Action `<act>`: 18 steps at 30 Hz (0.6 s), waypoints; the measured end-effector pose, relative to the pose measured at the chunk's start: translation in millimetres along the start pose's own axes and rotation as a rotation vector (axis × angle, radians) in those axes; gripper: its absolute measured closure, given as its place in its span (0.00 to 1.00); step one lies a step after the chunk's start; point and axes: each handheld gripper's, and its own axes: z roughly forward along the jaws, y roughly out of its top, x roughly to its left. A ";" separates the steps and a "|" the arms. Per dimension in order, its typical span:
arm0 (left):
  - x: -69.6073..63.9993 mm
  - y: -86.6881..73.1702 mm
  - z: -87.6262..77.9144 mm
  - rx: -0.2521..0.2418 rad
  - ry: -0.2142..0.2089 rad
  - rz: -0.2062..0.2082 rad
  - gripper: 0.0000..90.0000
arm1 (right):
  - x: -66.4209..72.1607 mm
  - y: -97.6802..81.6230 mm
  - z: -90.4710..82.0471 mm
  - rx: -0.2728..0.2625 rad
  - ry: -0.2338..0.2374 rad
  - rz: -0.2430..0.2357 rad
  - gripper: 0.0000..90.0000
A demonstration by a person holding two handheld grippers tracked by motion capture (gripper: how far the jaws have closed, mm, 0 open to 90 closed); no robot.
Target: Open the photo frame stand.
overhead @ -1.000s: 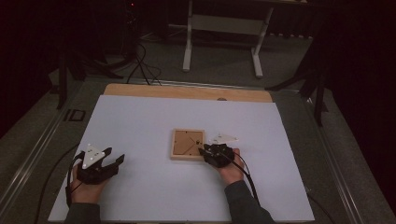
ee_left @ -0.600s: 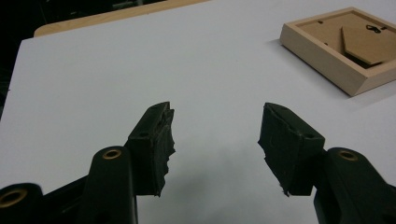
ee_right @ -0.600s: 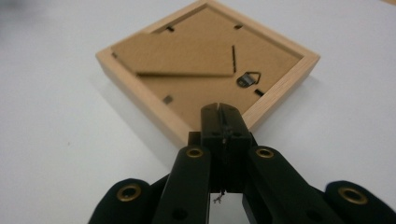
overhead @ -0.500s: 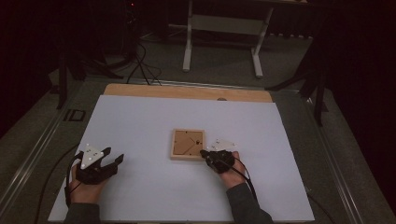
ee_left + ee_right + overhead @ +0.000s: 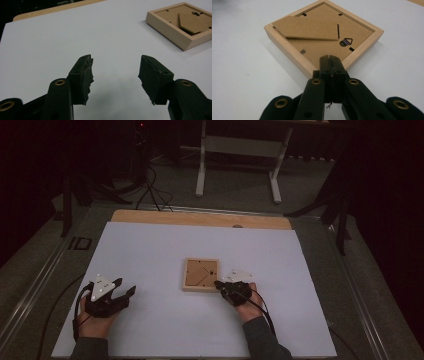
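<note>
1. Step in hand: working the back of the frame (image 5: pixel 200 274), by my read. It lies face down near the middle of the white table (image 5: pixel 150 245), back side up.
2. Right gripper (image 5: pixel 329 58) has its jaws pressed together with nothing between them. Tips sit at the frame's near corner, just over the rim; contact is hard to tell.
3. Left gripper (image 5: pixel 115 65) rests low at the table's left, well apart from the frame. Its jaws stand wide apart and hold nothing.
4. Next move, my guess: the closed tips push or pry something on the back, such as a retaining tab (image 5: pixel 303 51) or the stand (image 5: pixel 307 27). That calls for a fine, low-angle nudge, and the left gripper may need to come over to steady the frame.
5. Materials: pale raw-wood rim, square, with crisp edges. Brown fibreboard backing, matte. The stand is a flat fibreboard flap, lifted slightly.
6. A small metal hanger (image 5: pixel 346 41) sits on the backing, with dark tabs along the inner rim.
7. Gripper pads are black, rubbery and ragged at the edges.
</note>
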 end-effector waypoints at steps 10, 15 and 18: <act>-4.2 3.6 9.4 0.007 -0.020 -0.001 0.49 | 0.2 -0.9 0.0 -0.007 -0.001 0.006 1.00; -6.6 8.4 11.5 -0.008 -0.049 -0.019 0.49 | 0.3 -1.1 0.0 -0.009 -0.002 0.009 1.00; -7.5 11.7 13.0 -0.015 -0.053 -0.020 0.48 | 0.3 -1.2 0.0 -0.009 -0.002 0.010 1.00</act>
